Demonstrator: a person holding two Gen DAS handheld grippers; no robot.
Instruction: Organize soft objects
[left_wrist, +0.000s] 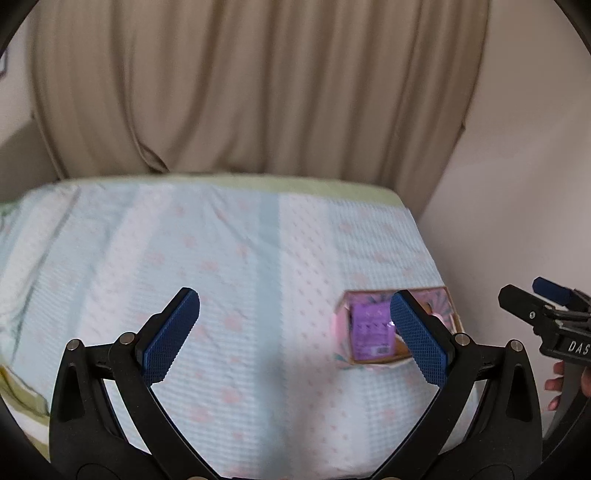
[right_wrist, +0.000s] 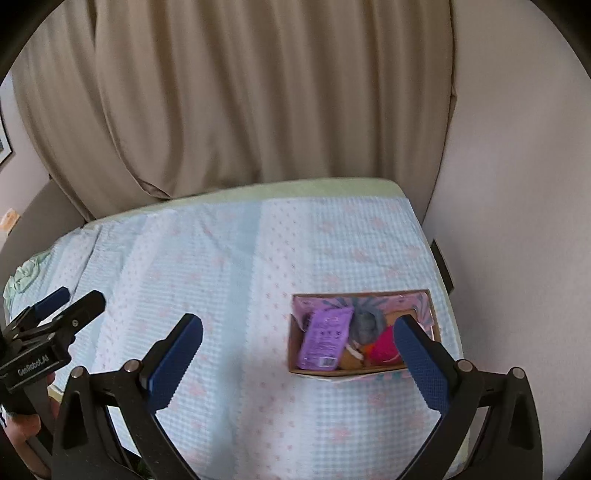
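A pink patterned cardboard box (right_wrist: 424, 302) sits on the bed at the right, near the wall. It holds a purple packet (right_wrist: 325, 341), a grey soft item (right_wrist: 365, 325), a red soft item (right_wrist: 386, 349) and an orange one (right_wrist: 349, 362). The box also shows in the left wrist view (left_wrist: 347, 306), with the purple packet (left_wrist: 371, 328) inside. My left gripper (left_wrist: 295, 334) is open and empty above the bed, left of the box. My right gripper (right_wrist: 297, 358) is open and empty, its right finger (right_wrist: 421, 365) over the box's right side.
The bed has a light blue and white quilt with pink dots (right_wrist: 207, 266) over a green sheet (left_wrist: 295, 186). Beige curtains (right_wrist: 236, 96) hang behind it. A white wall (right_wrist: 517, 221) stands at the right. A crumpled green cloth (right_wrist: 26, 275) lies at the far left.
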